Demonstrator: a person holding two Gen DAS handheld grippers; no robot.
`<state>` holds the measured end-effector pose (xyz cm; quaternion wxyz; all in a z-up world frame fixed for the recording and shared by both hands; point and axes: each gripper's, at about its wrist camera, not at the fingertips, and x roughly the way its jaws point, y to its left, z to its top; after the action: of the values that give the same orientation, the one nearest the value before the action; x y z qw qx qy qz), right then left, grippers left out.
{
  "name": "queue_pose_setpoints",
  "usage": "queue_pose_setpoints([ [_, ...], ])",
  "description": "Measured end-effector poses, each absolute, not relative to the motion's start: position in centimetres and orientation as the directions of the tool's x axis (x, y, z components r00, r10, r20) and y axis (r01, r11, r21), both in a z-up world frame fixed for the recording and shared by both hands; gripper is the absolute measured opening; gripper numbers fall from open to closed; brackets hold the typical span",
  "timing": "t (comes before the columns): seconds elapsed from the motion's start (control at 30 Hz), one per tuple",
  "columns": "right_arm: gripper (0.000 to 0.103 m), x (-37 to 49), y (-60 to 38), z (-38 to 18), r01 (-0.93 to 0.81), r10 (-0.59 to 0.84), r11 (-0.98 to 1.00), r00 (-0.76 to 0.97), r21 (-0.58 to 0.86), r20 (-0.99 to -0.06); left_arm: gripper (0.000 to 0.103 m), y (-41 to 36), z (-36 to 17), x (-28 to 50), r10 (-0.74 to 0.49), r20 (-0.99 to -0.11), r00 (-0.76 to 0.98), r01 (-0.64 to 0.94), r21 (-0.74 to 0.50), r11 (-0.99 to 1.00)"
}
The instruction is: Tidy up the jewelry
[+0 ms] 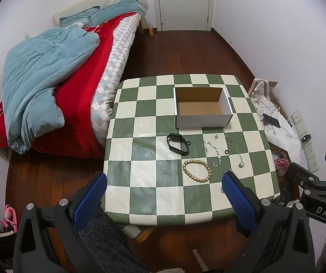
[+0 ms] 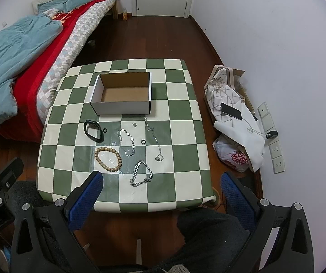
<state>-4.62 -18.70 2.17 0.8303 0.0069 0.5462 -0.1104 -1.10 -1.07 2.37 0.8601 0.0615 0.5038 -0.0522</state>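
Start of task: left gripper (image 1: 165, 193) and right gripper (image 2: 161, 190) spread wide, empty, above tabletop's near edge. Next: grasp chain (image 2: 141, 174), carry to box (image 2: 122, 108).

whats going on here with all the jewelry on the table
A person holds a two-finger gripper in each hand above a checkered table, about to sort jewelry. The left gripper and right gripper are both open and hold nothing. The cardboard box sits empty. Still on the table: a wooden bead bracelet, a black band, a thick silver chain and thinner necklaces. Nothing has been moved into the box yet.
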Motion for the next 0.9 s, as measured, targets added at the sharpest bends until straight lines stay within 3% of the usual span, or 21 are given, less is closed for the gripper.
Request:
queue_pose_setpoints([
  [0.9,0.103,-4.7,-18.2,3.2,0.186,-0.175,0.976,0.385,-0.109,-0.906,0.103,-0.5,2.4,-1.0,-0.03,-0.872,0.489,0.153,0.051,0.987],
])
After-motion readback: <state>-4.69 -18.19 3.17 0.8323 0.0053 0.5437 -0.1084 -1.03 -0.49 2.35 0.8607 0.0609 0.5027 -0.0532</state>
